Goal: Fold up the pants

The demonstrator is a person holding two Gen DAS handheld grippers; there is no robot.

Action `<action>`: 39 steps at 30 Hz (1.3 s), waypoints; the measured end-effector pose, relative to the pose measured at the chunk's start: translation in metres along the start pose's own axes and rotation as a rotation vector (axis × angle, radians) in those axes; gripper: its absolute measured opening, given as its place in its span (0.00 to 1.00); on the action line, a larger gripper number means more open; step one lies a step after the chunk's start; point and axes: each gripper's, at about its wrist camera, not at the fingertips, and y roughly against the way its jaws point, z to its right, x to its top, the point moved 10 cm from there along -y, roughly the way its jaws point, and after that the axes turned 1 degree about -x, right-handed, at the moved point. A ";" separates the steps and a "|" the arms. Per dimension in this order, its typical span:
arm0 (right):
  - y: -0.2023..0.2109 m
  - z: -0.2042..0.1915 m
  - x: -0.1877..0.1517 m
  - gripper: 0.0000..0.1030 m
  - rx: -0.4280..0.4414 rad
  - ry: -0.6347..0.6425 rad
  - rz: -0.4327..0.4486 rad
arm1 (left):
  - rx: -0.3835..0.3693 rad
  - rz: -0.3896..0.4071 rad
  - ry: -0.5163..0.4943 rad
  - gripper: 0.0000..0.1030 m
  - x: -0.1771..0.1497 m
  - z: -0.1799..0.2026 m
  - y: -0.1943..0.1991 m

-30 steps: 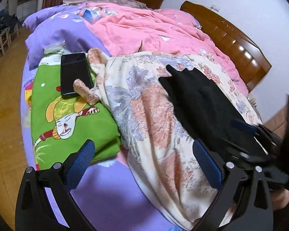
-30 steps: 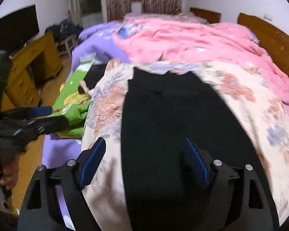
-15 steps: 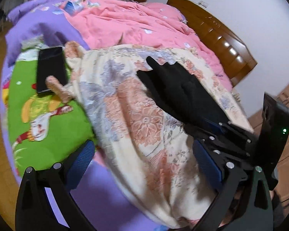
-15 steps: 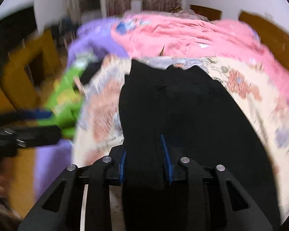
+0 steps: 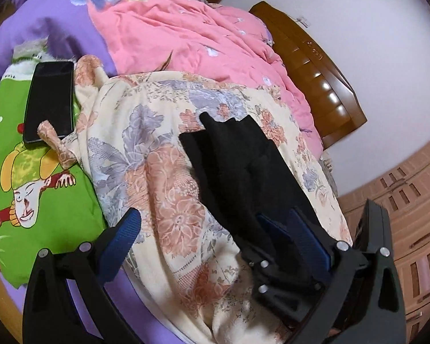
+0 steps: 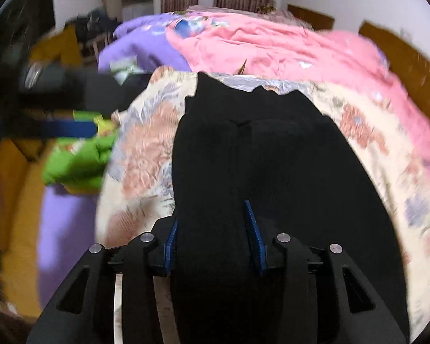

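Black pants lie on a cream floral quilt on the bed; they fill the middle of the right wrist view. My right gripper is shut on the near end of the pants, with a fold of black cloth between its blue pads. It also shows in the left wrist view, low at the right. My left gripper is open and empty, over the quilt just left of the pants. It shows blurred at the left of the right wrist view.
A black phone lies on a green cartoon blanket at the left. A pink duvet and purple bedding lie beyond. A wooden headboard stands at the right, and wooden floor is off the bed's left edge.
My right gripper went from open over the pants to shut on their near end. My left gripper stayed open and swung right, closer to the pants and the right gripper.
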 end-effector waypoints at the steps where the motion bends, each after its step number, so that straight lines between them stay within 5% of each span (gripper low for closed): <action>1: 0.001 0.001 0.000 0.29 0.011 -0.019 0.019 | -0.001 -0.006 0.000 0.98 0.001 0.000 -0.001; 7: 0.025 0.045 0.004 0.19 0.287 -0.366 0.153 | -0.079 -0.044 0.017 0.98 0.016 0.017 -0.015; 12: 0.027 0.044 0.006 0.18 0.309 -0.382 0.174 | -0.165 -0.166 0.083 0.98 0.012 0.037 -0.059; 17: 0.041 0.043 0.008 0.10 0.338 -0.376 0.227 | -0.158 -0.241 0.104 0.95 0.011 0.055 -0.105; 19: 0.044 0.042 0.008 0.10 0.316 -0.351 0.229 | -0.205 -0.277 0.124 0.64 0.010 0.063 -0.119; 21: 0.044 0.040 0.006 0.15 0.320 -0.353 0.196 | -0.165 -0.294 0.129 0.42 0.009 0.060 -0.130; 22: 0.045 0.040 0.004 0.23 0.332 -0.361 0.185 | -0.159 -0.300 0.133 0.36 0.008 0.057 -0.132; 23: 0.049 0.042 0.001 0.46 0.338 -0.375 0.163 | -0.170 -0.300 0.139 0.36 0.007 0.056 -0.132; 24: 0.053 0.045 -0.003 0.65 0.332 -0.387 0.148 | -0.184 -0.299 0.147 0.36 0.007 0.053 -0.131; 25: 0.063 0.050 -0.010 0.96 0.307 -0.405 0.136 | -0.194 -0.300 0.160 0.36 0.005 0.048 -0.131; 32: 0.132 0.104 -0.124 0.96 0.082 -0.530 0.074 | -0.295 -0.278 0.144 0.35 -0.001 0.044 -0.136; 34: 0.146 0.135 -0.172 0.96 -0.060 -0.604 0.041 | -0.287 -0.258 0.117 0.18 -0.001 0.043 -0.134; 36: 0.149 0.160 -0.217 0.96 -0.209 -0.659 -0.045 | -0.286 -0.180 0.053 0.16 0.011 0.051 -0.118; 39: 0.166 0.169 -0.238 0.94 -0.181 -0.727 0.016 | -0.285 -0.142 -0.007 0.16 0.027 0.063 -0.107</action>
